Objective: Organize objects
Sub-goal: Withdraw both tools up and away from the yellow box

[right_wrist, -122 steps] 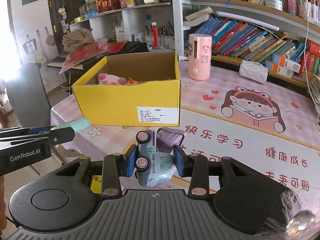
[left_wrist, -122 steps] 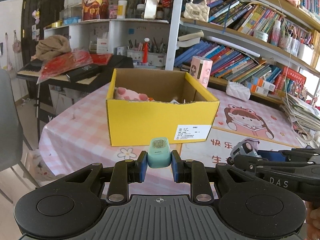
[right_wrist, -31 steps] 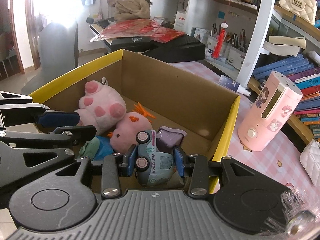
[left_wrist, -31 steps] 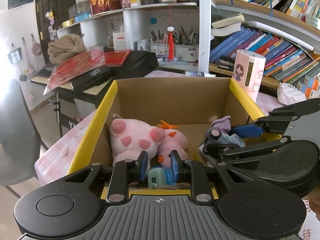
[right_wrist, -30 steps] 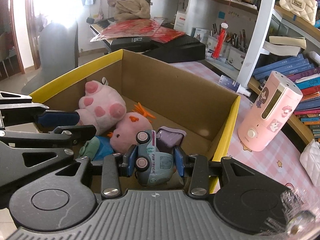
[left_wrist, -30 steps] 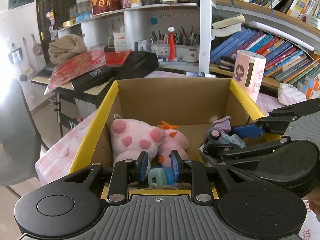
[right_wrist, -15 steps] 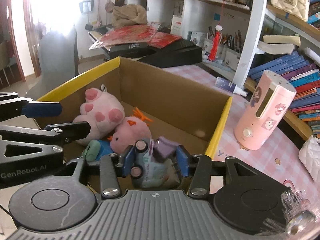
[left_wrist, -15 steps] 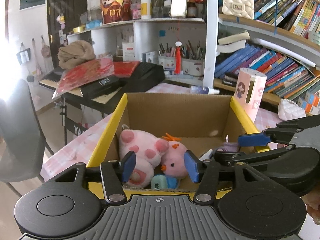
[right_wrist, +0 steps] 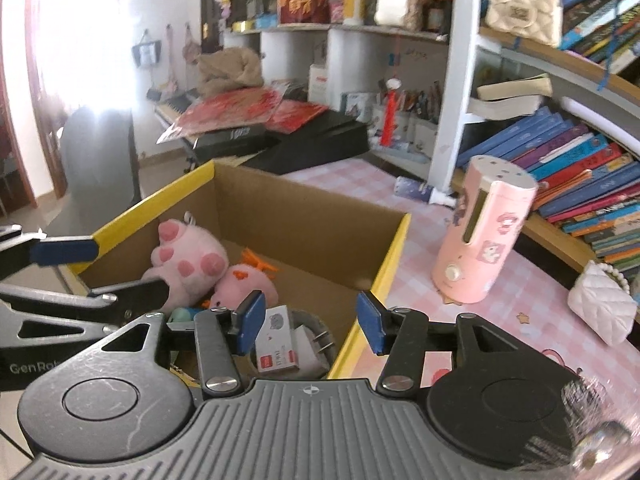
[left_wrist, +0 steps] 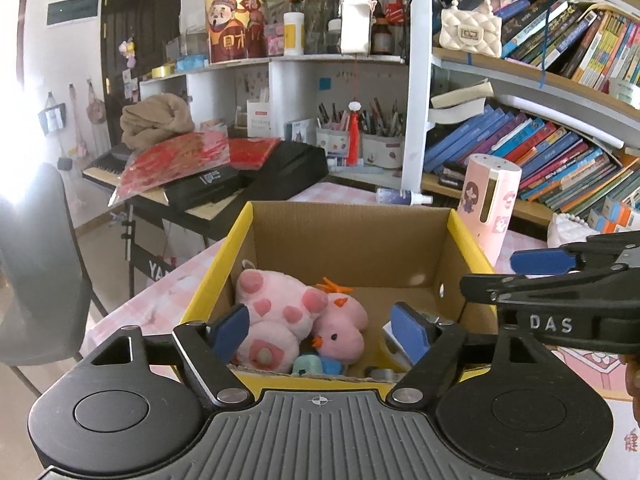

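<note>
A yellow cardboard box (left_wrist: 466, 236) (right_wrist: 394, 252) stands on the pink table. Inside lie a pink plush pig (left_wrist: 276, 312) (right_wrist: 188, 258), a pink plush chick (left_wrist: 344, 330) (right_wrist: 244, 280), and the small teal toy (left_wrist: 310, 364) (right_wrist: 182, 314) at the near wall. A white card with red print (right_wrist: 276, 340) lies at the box's near right corner. My left gripper (left_wrist: 320, 332) is open and empty above the box's near edge. My right gripper (right_wrist: 308, 320) is open and empty above the box's right corner. The toy car is hidden.
A pink cylindrical dispenser (left_wrist: 490, 208) (right_wrist: 484, 240) stands right of the box. A white quilted pouch (right_wrist: 604, 304) lies further right. Bookshelves (left_wrist: 540, 152) run behind the table, and a keyboard with red bags (left_wrist: 192, 160) stands at the back left. A grey chair (left_wrist: 36, 272) is left.
Both grippers opened and dropped the teal toy and the toy car into the box, then pulled back and up. The jaws now stand wider than half a second ago.
</note>
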The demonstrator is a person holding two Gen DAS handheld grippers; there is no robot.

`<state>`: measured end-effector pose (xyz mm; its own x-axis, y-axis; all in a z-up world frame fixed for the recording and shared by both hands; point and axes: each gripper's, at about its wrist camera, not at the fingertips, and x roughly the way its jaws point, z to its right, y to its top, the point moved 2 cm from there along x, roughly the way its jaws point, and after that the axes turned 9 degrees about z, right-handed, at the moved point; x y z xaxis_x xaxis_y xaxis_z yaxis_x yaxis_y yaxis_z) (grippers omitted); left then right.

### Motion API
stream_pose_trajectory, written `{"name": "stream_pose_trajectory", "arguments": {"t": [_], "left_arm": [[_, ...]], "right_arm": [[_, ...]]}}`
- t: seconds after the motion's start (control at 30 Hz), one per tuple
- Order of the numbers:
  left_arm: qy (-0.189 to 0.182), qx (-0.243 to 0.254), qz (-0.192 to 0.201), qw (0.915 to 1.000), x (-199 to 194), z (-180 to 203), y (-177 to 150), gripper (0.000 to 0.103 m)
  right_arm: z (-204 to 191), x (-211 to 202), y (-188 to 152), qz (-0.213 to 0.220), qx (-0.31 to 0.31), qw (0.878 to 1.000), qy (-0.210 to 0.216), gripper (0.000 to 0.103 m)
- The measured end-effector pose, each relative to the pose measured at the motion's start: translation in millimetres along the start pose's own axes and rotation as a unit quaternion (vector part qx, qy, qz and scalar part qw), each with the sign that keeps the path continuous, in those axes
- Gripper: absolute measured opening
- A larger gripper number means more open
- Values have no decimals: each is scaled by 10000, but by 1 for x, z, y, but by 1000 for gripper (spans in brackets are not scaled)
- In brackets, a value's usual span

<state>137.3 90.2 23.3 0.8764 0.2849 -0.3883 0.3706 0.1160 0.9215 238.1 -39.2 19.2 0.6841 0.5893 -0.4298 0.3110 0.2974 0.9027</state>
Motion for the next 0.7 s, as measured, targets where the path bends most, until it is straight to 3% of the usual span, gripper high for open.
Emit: {"name": "stream_pose_trajectory", "arguments": {"t": [0.33,0.7], "left_arm": [[-139,-110,155,9997,-15,1,-3,86],[-399,50,46,9992,-41,7,-24,91]], "right_arm": [[15,-37,-7,285,391,9953,-840,60],[13,-80,-44,170,828,9774,-1936,83]]}}
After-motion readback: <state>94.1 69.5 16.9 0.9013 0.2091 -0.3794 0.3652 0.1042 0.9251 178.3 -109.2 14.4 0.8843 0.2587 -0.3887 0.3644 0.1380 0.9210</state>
